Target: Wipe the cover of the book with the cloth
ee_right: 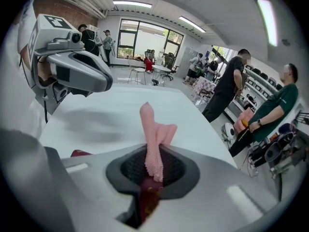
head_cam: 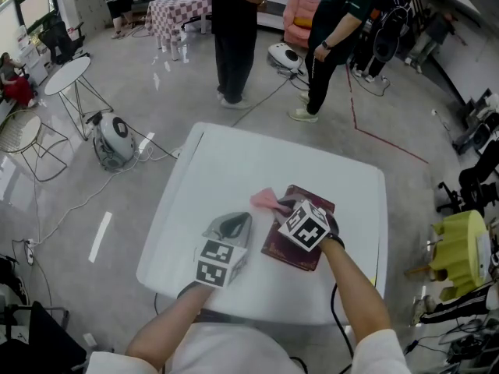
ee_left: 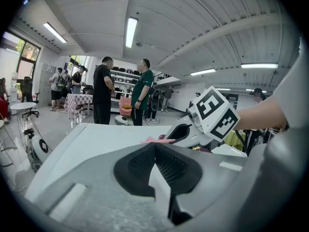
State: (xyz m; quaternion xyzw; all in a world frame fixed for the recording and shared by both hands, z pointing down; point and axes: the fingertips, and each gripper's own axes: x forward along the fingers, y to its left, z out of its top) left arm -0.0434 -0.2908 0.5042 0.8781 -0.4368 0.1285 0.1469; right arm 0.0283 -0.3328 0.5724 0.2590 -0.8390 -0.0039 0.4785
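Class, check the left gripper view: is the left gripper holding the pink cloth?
No, the left gripper is shut on nothing; the pink cloth sits pinched in the right gripper.

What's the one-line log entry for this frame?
left gripper: shut, empty, left of book | right gripper: shut on pink cloth at book's far-left corner | book: closed, flat on table

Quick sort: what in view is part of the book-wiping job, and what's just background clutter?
Job: pink cloth, clamped in right gripper; dark red book; white table under it; left gripper, shut, empty.
Lying about: round side table, checkered table, white floor appliance, yellow object, two standing people.
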